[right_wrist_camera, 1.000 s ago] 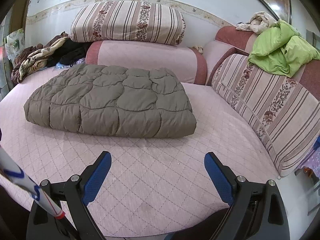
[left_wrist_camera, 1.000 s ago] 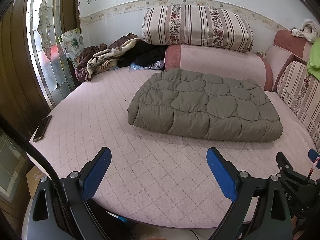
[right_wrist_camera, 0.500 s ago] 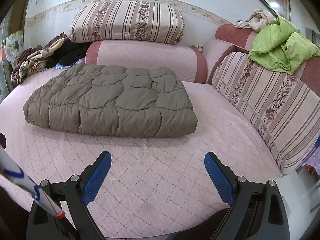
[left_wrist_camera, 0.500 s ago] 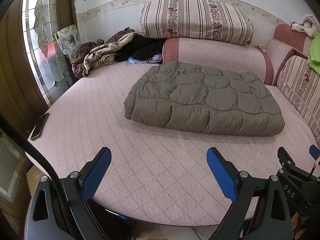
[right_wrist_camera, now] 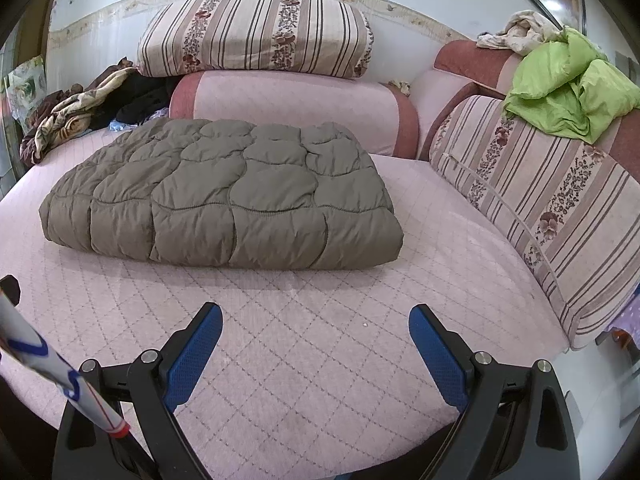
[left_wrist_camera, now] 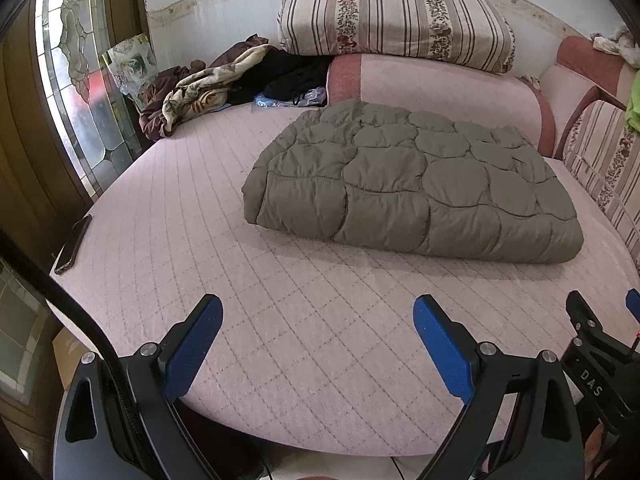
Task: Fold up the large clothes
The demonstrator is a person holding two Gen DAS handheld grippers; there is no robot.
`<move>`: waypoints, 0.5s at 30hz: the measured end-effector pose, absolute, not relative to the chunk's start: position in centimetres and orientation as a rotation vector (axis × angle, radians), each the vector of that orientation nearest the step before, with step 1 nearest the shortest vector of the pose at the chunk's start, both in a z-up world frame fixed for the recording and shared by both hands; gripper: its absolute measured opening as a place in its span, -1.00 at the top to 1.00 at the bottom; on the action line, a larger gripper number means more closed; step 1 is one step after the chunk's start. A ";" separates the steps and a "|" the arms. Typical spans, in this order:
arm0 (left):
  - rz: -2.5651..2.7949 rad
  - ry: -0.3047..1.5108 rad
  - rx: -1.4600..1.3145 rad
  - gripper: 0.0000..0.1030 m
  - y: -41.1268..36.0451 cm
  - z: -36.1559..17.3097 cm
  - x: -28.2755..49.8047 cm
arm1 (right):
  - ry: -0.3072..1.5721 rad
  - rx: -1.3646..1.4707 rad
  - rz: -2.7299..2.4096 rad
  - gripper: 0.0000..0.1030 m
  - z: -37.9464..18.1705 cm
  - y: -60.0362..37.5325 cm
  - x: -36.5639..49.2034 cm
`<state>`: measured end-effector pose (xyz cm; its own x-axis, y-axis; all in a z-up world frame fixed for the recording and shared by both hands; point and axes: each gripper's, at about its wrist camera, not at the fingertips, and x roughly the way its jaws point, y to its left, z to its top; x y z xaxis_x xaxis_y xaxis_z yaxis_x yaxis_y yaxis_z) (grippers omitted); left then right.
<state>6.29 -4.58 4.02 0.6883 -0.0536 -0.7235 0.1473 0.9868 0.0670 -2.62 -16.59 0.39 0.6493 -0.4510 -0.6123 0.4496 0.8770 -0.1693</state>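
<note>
A round bed (left_wrist_camera: 168,208) with a pink quilted cover fills both views, its near edge curving below the two grippers. A folded olive-grey quilted garment (left_wrist_camera: 408,184) lies flat on the bed, towards the far side and a little right of centre, its thick fold facing the near edge; open cover separates it from both grippers. Behind it, a pink bolster (right_wrist_camera: 296,108) runs along the bed's far edge, carrying a striped floral cushion (right_wrist_camera: 256,34) on top. A second striped cushion (right_wrist_camera: 552,208) leans along the right edge, close to the garment's right corner but apart from it, with a crumpled lime-green cloth (right_wrist_camera: 568,92) and a pale rag (right_wrist_camera: 516,32) heaped above. At the far left corner sits a pile of dark and patterned clothes (left_wrist_camera: 224,80), well apart from the garment, beside a stained-glass window (left_wrist_camera: 80,92). A dark phone (left_wrist_camera: 73,244) rests on the bed's left edge. The left gripper (left_wrist_camera: 318,334) hovers over the near edge with its blue fingers (left_wrist_camera: 192,350) spread wide and holding nothing. The right gripper (right_wrist_camera: 316,340) hangs likewise, its fingers (right_wrist_camera: 438,354) spread and empty. A white rod (right_wrist_camera: 52,368) with blue and red markings crosses the lower left corner of the right wrist view.
</note>
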 end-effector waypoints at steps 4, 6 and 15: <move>-0.101 0.805 0.114 -0.85 -4.3 4.2 7.5 | 0.696 -0.006 -0.507 -0.88 0.5 -17.0 -1.9; -0.097 0.810 0.112 -0.85 -4.2 4.2 7.9 | 0.697 -0.007 -0.505 -0.88 0.5 -17.1 -1.6; -0.107 0.836 0.121 -0.85 -4.8 3.5 9.3 | 0.708 -0.011 -0.488 -0.88 0.2 -17.3 0.0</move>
